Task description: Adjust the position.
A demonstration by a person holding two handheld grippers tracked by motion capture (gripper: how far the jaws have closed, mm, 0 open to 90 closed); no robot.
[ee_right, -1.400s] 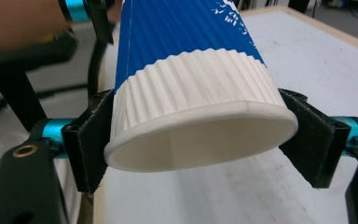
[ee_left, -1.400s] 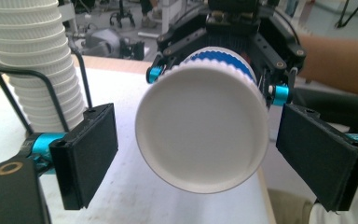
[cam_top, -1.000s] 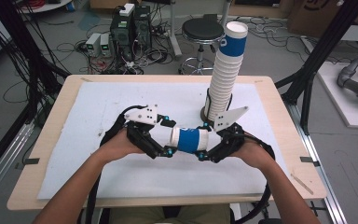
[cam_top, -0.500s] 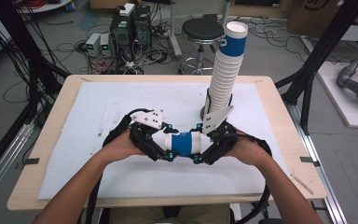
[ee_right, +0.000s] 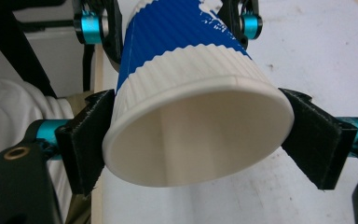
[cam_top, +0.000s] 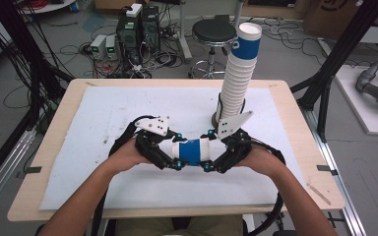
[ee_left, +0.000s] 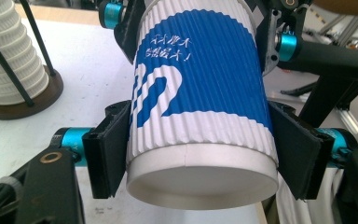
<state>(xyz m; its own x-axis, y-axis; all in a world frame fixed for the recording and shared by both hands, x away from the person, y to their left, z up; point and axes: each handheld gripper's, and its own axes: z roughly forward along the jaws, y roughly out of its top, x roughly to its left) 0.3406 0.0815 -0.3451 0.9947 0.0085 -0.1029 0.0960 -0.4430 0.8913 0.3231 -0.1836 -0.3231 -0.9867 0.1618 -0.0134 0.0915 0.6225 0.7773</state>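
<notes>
Cup handover midway over the mat.
Your left gripper (cam_top: 173, 158) has just clamped the paper cup's (cam_top: 193, 151) base; your right gripper (cam_top: 211, 158) has just been opening, left pad touching the rim, right pad apart; the cup stack (cam_top: 236, 81) waits behind.

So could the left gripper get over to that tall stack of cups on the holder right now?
Probably not yet: the left gripper is shut on the base end of the paper cup, while the stack of cups stands beyond the right gripper.

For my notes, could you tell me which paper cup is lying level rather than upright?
The blue-banded cup held between both claws; the others stand stacked in the holder.
</notes>
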